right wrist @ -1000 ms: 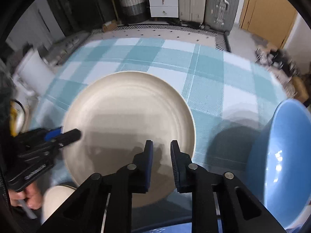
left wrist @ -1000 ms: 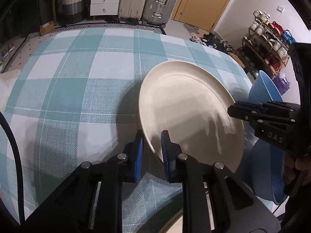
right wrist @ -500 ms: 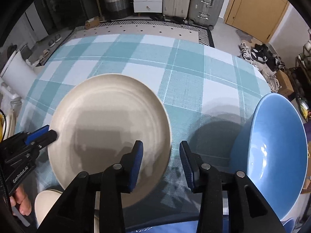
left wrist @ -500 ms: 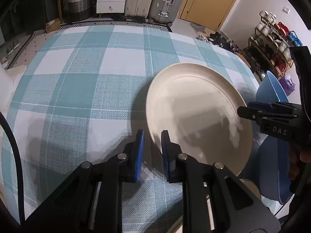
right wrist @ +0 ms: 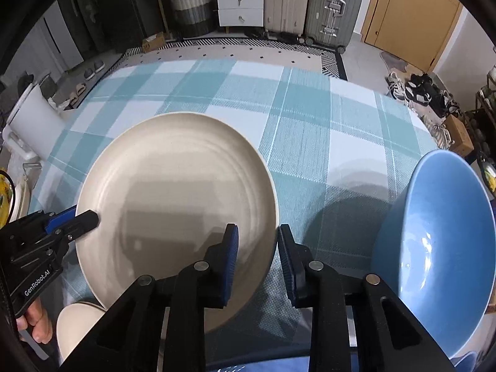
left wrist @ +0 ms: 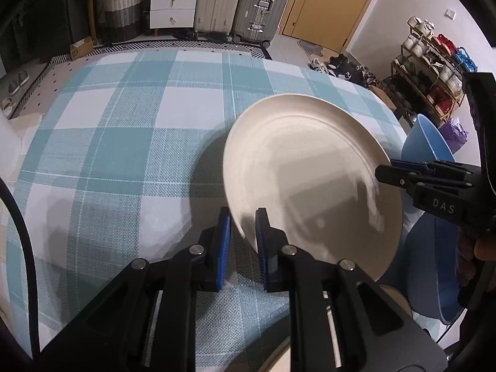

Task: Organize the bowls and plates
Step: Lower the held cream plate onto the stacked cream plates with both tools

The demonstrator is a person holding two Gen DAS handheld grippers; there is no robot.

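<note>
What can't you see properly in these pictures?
- Blue bowl: its bottom, cut off by the right wrist view's edge.
- Small beige dish: mostly hidden behind the plate and right gripper.
- Shoe rack items: too small, left wrist view.

Table (left wrist: 130,142) covered by teal-and-white checked cloth (right wrist: 310,130); most of cloth bare. Cream plate (left wrist: 310,167) above it near front edge, tilted, casting shadow on cloth; whether any edge touches cloth unclear. Blue bowl (right wrist: 434,235) at right front edge, tilted. Small cream dish (right wrist: 77,325) at front edge, partly hidden.
</note>
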